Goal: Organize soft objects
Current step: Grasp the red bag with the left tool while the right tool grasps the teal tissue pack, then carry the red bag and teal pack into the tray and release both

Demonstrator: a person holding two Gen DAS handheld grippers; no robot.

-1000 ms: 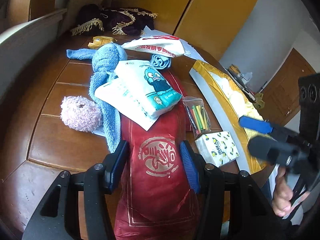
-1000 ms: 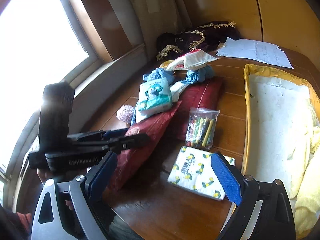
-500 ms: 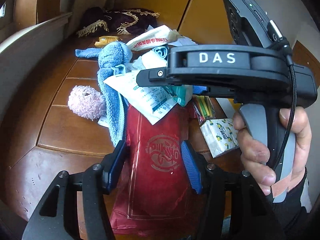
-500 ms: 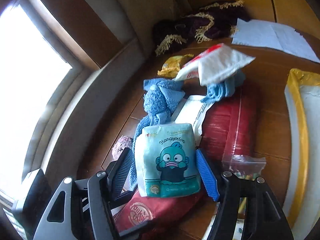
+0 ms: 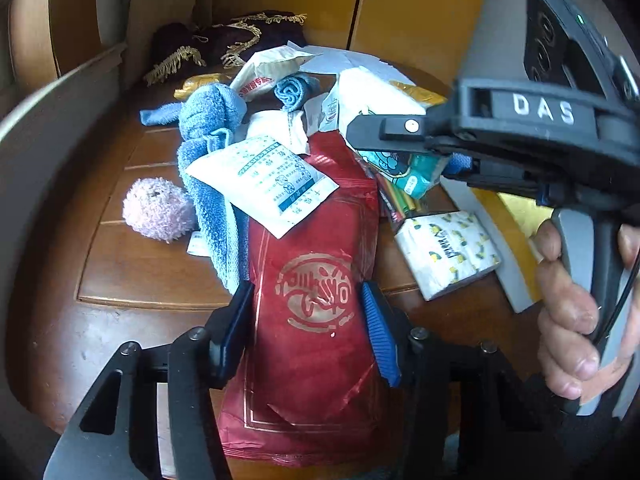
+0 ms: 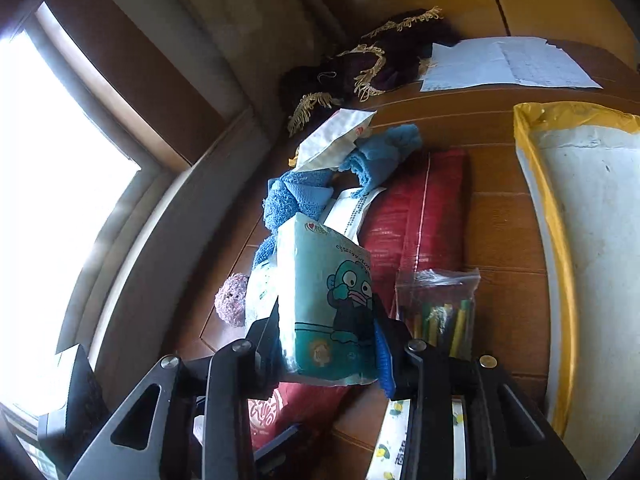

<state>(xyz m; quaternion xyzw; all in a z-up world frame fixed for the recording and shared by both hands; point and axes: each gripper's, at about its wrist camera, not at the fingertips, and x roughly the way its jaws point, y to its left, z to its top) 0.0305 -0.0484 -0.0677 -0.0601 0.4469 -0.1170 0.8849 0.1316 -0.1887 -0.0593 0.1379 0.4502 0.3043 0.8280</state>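
Observation:
My left gripper [image 5: 306, 320] is shut on the near end of a red foil bag [image 5: 316, 280] that lies on the wooden table [image 5: 132, 264]. My right gripper [image 6: 326, 344] is shut on a teal tissue pack with a cartoon face [image 6: 326, 300] and holds it lifted above the pile; the pack also shows in the left wrist view [image 5: 400, 168] under the right gripper's body. A blue towel [image 5: 208, 136], a pink fuzzy ball [image 5: 156, 210] and a white sachet [image 5: 264, 180] lie on the table by the red bag.
A lemon-print tissue pack [image 5: 448, 252] and a clear bag of coloured sticks [image 6: 440, 312] lie right of the red bag. A yellow-edged white padded bag [image 6: 592, 216] lies at the right. A dark fringed cloth [image 5: 224, 44] and papers [image 6: 504, 64] are at the back.
My right gripper has closed on the teal tissue pack and lifted it off the pile, tilting it. The white sachet beneath it now shows. My left gripper still holds the red bag.

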